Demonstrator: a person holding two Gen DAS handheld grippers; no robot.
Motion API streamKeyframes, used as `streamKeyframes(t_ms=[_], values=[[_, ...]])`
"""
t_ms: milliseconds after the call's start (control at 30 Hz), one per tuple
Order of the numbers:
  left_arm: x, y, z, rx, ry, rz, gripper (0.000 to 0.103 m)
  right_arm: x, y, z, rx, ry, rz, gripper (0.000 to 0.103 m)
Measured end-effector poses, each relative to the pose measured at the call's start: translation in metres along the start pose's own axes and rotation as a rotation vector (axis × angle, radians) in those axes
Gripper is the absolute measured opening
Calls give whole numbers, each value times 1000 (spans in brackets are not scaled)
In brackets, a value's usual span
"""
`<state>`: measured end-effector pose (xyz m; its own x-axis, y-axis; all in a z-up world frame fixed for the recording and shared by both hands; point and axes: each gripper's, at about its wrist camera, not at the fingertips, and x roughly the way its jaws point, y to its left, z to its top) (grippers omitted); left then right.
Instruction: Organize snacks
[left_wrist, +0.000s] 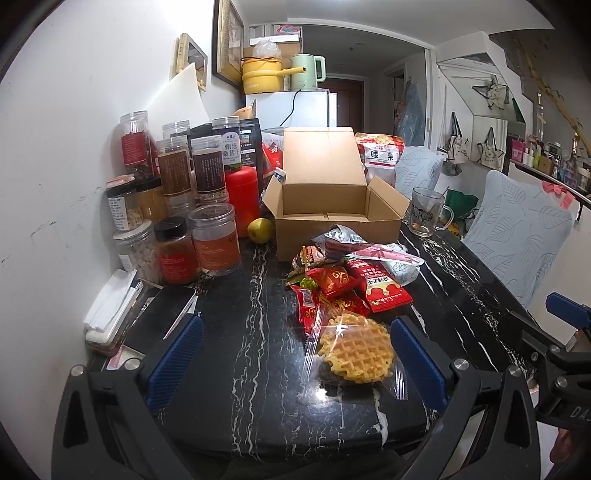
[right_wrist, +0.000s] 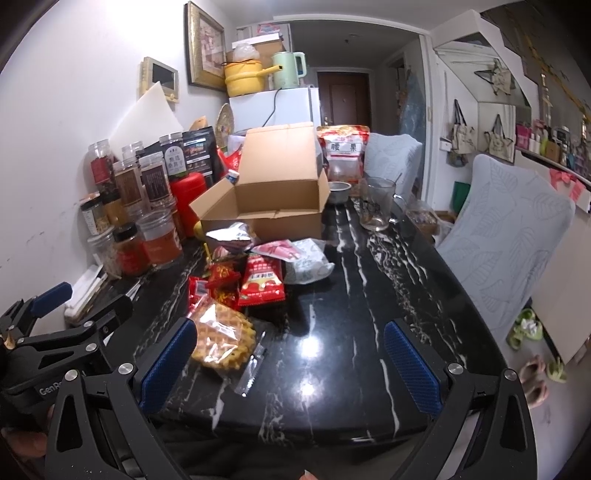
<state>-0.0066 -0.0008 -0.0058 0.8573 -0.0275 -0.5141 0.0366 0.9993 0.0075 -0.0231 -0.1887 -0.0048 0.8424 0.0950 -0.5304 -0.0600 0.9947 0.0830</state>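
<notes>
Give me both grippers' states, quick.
Left gripper: open, holding nothing, round yellow waffle in clear wrapper between its fingers.
Right gripper: open, empty.

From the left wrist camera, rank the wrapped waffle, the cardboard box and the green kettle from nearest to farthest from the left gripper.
1. Wrapped waffle, nearest, on the table just inside the right finger of the open left gripper.
2. Cardboard box, mid-table behind the snack pile, lid open.
3. Green kettle, farthest, on top of the white fridge at the back.
</notes>
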Motion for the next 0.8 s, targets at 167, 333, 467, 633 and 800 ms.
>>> streamKeyframes(t_ms=[167, 333, 467, 633, 800], values=[[-1, -1, -1, 0, -1, 0, 103, 1, 0, -1, 0, 3, 3, 103], [-2, 0, -2, 2, -3, -1, 103, 1, 2, -2, -5, 6, 4, 103], [-2, -1, -2, 2, -1, -3, 103, 0, 4, -3, -9, 5, 9, 103], [-4, -1, -2, 2, 0, -5, 103, 0, 4, -3, -10, 9, 11, 103], [-7, -1, -3, 7, -2, -3, 103, 1, 5, -4, -12, 9, 19, 103]])
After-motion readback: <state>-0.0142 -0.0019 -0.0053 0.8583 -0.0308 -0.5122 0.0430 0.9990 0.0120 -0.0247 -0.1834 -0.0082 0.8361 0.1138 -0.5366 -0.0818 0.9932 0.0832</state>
